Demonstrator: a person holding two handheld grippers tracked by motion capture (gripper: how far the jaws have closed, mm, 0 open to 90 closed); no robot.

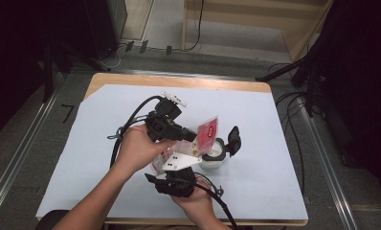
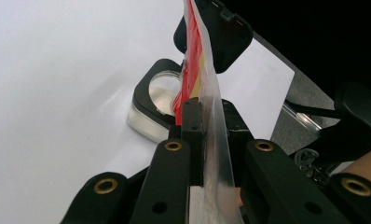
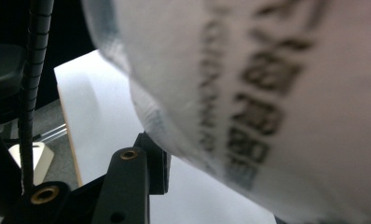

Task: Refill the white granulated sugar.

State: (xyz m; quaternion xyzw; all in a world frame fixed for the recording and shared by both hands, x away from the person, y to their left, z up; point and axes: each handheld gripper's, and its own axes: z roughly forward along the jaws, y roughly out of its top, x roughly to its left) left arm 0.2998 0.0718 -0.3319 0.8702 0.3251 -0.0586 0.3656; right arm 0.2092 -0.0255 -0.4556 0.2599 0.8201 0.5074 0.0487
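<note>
A clear plastic bag [image 1: 208, 130] with a red and yellow print hangs over a small white container [image 1: 216, 159] whose black lid [image 1: 233, 139] stands flipped open. My left gripper [image 1: 194, 136] comes in from the left and is shut on the bag's thin edge [image 2: 211, 84], just above the container's black rim [image 2: 148, 100]. My right gripper [image 1: 179, 167] rises from the near side under the bag. In the right gripper view the bulging bag [image 3: 267, 93] with dark print lies against one black finger [image 3: 153, 163] and hides the other.
A white sheet [image 1: 107, 143] covers the wooden table [image 1: 179, 81]. Black cables [image 1: 131, 120] trail from both grippers across it. Dark stands and more cables [image 1: 294, 105] sit on the floor beyond the table's right edge.
</note>
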